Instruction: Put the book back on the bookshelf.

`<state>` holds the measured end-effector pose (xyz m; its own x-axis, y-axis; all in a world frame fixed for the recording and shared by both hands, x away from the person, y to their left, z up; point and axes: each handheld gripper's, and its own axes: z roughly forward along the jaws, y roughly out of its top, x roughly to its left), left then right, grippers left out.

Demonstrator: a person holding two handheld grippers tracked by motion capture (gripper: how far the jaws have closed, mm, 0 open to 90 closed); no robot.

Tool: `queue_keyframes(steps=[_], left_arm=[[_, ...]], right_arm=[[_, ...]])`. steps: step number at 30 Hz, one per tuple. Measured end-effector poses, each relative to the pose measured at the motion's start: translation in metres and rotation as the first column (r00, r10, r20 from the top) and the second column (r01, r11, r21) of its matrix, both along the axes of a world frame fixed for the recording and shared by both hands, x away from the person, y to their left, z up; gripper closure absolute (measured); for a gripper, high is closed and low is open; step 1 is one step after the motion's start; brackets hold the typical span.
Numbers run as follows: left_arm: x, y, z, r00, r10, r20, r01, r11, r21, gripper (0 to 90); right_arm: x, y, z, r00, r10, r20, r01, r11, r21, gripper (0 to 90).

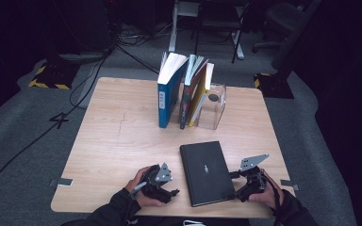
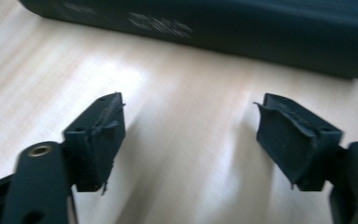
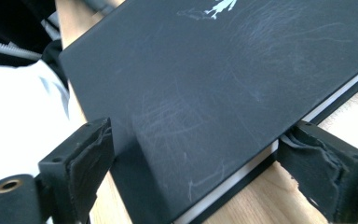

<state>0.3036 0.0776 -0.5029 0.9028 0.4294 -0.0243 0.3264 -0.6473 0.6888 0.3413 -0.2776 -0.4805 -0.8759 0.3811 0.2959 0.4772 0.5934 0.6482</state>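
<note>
A black hardcover book [image 1: 206,172] with a small white emblem lies flat near the table's front edge, right of centre. My left gripper [image 1: 173,191] rests low on the table just left of it, and its jaws are open. In the left gripper view, the left gripper [image 2: 189,103] holds nothing, and the book's dark spine [image 2: 261,32] runs across ahead of it. My right gripper [image 1: 239,187] is at the book's right front side. In the right gripper view, the right gripper [image 3: 198,130] is open, straddling the near corner of the book [image 3: 223,70]. One jaw is over the cover side; the other is by the white page edge.
Several books, a blue one [image 1: 167,96] among them, stand upright at the back centre of the wooden table [image 1: 118,141]. They stand beside a clear plastic holder [image 1: 214,108]. The table's front edge is close behind both hands. Chairs and cables lie on the floor beyond.
</note>
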Motion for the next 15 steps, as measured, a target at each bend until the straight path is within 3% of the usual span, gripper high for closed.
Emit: queue_keyframes(steps=[9, 12, 15], left_arm=[[-0.024, -0.001, -0.001, 0.9999, -0.017, 0.001, 0.017, 0.9998, 0.014, 15.8], [-0.023, -0.007, -0.001, 1.0, 0.002, 0.003, -0.002, 0.9999, 0.015, 15.8], [-0.022, -0.012, -0.001, 0.9997, 0.019, 0.017, -0.019, 0.9998, 0.012, 15.9]], right_arm=[[-0.001, 0.027, -0.004, 0.9947, -0.102, 0.013, 0.101, 0.994, 0.041, 11.2], [0.0, 0.039, -0.003, 0.9923, -0.111, 0.054, 0.11, 0.994, 0.027, 7.4], [-0.002, 0.039, 0.001, 0.9906, -0.106, 0.086, 0.106, 0.994, 0.009, 8.7]])
